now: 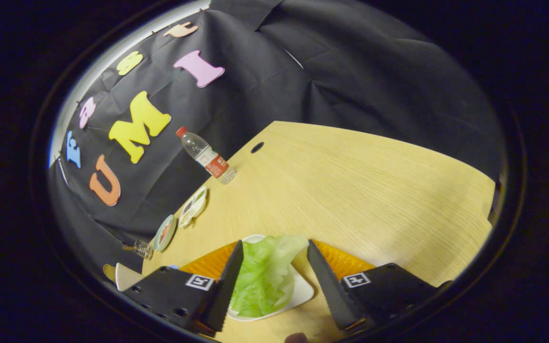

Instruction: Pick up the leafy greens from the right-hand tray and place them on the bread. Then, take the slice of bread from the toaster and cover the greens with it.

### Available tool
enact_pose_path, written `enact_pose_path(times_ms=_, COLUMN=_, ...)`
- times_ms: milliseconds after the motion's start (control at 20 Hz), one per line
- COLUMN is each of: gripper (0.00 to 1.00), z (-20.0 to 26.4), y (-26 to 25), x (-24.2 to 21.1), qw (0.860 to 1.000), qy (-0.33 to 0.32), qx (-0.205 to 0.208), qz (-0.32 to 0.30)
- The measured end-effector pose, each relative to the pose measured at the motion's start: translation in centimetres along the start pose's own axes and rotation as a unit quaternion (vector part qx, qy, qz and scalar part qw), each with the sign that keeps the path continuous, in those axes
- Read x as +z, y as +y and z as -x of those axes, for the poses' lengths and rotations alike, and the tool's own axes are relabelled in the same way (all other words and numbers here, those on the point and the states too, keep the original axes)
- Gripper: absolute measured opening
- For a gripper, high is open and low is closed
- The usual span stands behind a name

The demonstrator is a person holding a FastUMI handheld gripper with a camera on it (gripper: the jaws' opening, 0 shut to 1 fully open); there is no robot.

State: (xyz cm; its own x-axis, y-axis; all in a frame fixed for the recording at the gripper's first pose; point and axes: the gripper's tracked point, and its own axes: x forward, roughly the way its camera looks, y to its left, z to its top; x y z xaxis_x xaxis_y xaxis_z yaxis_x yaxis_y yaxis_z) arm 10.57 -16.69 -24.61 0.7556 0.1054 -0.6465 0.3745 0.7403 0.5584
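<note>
Leafy greens (pixel 265 276) lie on a small white tray (pixel 303 293) near the front edge of the wooden table (pixel 365 190), directly between the two black fingers of the gripper (pixel 274 255), whose jaws stand wide open with the left finger touching or just beside the leaf and the right finger apart from it. Along the table's left edge, against the booth wall, sit two small dishes (pixel 179 221) and a metal spring-like item (pixel 140 248), with a plastic water bottle (pixel 206 156) farther back near a round hole (pixel 257 147) in the tabletop
</note>
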Motion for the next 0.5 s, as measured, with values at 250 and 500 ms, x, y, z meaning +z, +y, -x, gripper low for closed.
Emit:
enact_pose_path(times_ms=250, gripper=0.23, z=-0.1, y=-0.8, x=1.0, qw=1.0, qy=-0.008, qx=-0.005, qz=-0.005)
enact_pose_path(times_ms=500, gripper=0.0, z=1.3, y=0.8, x=2.1, qw=0.999, qy=-0.031, qx=0.025, qz=0.007)
